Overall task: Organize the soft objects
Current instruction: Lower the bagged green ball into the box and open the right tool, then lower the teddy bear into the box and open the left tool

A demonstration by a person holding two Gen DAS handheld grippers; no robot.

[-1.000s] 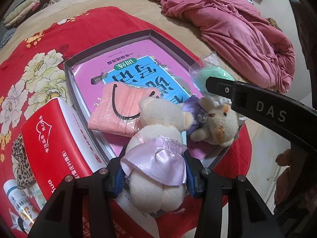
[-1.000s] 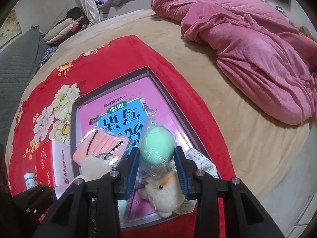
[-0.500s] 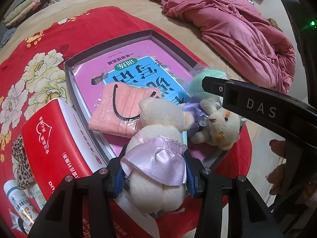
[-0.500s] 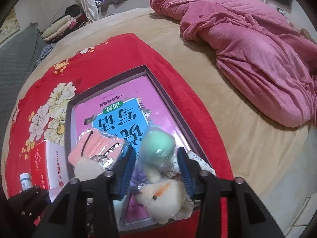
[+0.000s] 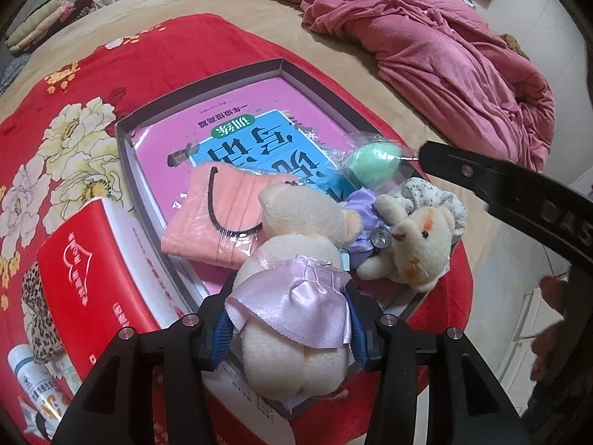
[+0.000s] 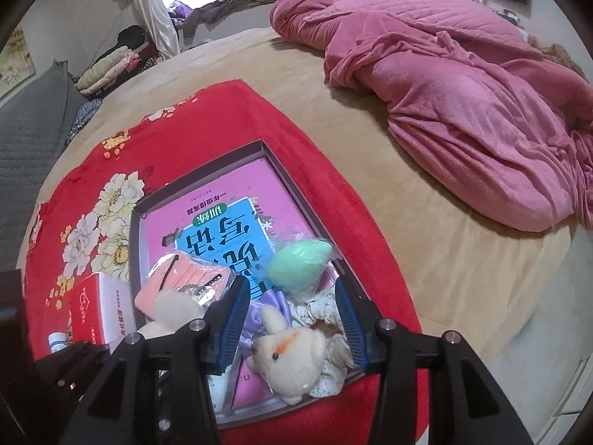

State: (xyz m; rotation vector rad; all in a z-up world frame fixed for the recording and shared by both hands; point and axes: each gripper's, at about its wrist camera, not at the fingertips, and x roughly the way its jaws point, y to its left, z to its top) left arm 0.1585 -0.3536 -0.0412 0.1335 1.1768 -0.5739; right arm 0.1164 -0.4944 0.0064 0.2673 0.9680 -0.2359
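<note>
My left gripper [image 5: 289,319] is shut on a cream teddy bear in a lilac satin skirt [image 5: 292,278], held over the near edge of the grey box [image 5: 122,137]. My right gripper [image 6: 291,319] is open and empty above the box's near end. A green sponge egg in clear wrap [image 6: 298,265] lies in the box just beyond the right gripper's fingertips; it also shows in the left wrist view [image 5: 376,165]. A second cream bear with a purple bow [image 6: 287,359] lies under the right gripper. A wrapped pink mask pack [image 5: 218,215] lies in the box.
The box holds a pink and blue book [image 6: 222,222] and sits on a red flowered blanket [image 6: 185,118]. A red and white carton [image 5: 81,278] stands left of the box, with a small bottle [image 5: 35,374] beside it. A pink quilt [image 6: 463,92] lies at the back right.
My right gripper opened and let go of the green sponge egg, which now lies in the box. The right gripper drew back. My left gripper kept its hold on the bear.
</note>
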